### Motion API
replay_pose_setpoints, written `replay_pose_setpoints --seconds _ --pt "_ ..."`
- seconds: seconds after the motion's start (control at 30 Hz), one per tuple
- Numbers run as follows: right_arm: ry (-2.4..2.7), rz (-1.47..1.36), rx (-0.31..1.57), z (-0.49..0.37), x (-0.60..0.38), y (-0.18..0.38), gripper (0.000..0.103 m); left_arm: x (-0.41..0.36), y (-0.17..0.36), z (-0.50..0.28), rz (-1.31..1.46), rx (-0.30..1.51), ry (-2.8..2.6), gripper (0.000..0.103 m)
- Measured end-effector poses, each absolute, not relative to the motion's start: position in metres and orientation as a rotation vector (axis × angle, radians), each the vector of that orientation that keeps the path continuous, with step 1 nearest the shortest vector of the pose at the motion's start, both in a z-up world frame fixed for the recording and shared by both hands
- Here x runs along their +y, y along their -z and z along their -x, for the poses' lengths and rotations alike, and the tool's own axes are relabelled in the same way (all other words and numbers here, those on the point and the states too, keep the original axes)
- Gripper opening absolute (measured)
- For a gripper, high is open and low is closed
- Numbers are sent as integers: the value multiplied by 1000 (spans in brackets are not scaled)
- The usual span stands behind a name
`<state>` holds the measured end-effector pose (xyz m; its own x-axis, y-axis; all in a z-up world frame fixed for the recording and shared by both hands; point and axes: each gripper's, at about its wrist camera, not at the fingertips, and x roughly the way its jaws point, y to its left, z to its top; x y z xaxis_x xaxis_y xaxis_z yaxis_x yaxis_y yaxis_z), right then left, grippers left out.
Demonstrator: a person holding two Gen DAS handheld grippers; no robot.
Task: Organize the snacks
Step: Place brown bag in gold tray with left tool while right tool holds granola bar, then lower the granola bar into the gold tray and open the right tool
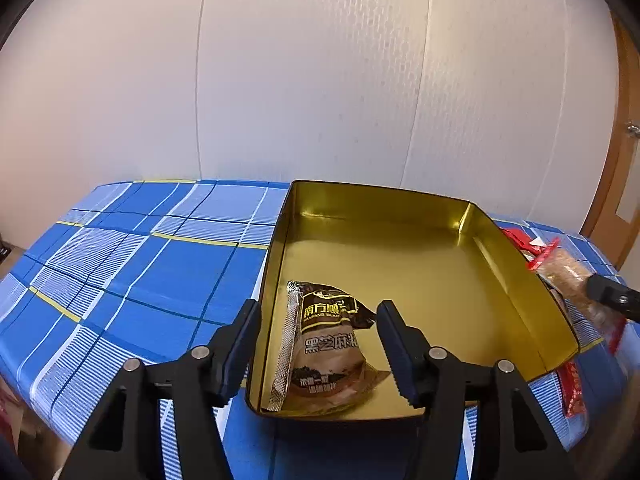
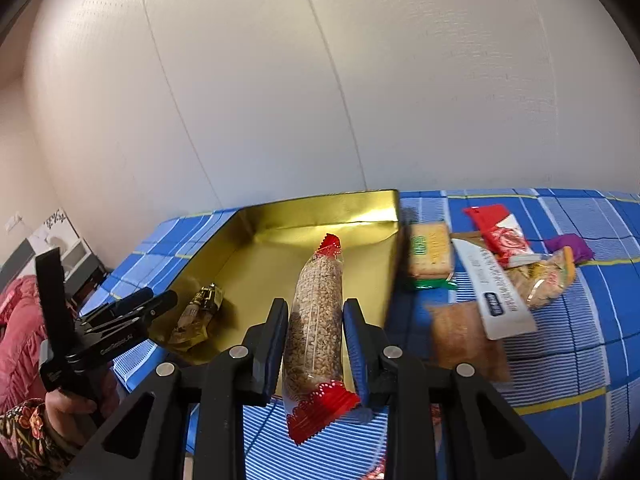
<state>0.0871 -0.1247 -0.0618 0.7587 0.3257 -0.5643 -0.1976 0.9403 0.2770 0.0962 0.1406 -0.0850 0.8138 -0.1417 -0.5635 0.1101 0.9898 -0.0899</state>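
A gold tin tray (image 1: 380, 200) stands on the blue checked cloth. In its near left corner lies a brown sesame snack packet (image 1: 324, 344). My left gripper (image 1: 318, 344) hangs open over that corner, its pads clear of the packet on either side. My right gripper (image 2: 316, 340) is shut on a long clear grain bar with red ends (image 2: 316, 312), held over the near edge of the tin (image 2: 320, 208) and pointing into it. In the right wrist view the left gripper (image 2: 154, 299) and the brown packet (image 2: 200, 312) sit at the tin's left side. The grain bar (image 1: 568, 276) shows past the tin's right wall.
Several snacks lie on the cloth (image 2: 580, 320) right of the tin: a green-edged cracker pack (image 2: 430, 250), a white packet (image 2: 492, 292), a red-and-white one (image 2: 502, 236), a purple one (image 2: 568, 246). A hand in a floral sleeve (image 2: 24, 432) holds the left gripper. A pale wall stands behind the table.
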Motion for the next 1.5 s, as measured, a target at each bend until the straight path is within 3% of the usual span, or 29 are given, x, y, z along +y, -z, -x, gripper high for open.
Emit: replay_pose_setpoints --seconds 0.13,0.73,1.07,1.5 --pt "-271 -188 693 -102 -114 69 29 135 83 -89 62 593 164 71" --pt "-131 -115 733 -118 -113 93 30 121 91 -65 91 633 199 76" --pt "-97 -214 692 -86 -157 84 30 118 92 -62 78 626 204 77" --pt "38 -308 736 -62 -222 104 30 114 88 -57 63 590 216 87"
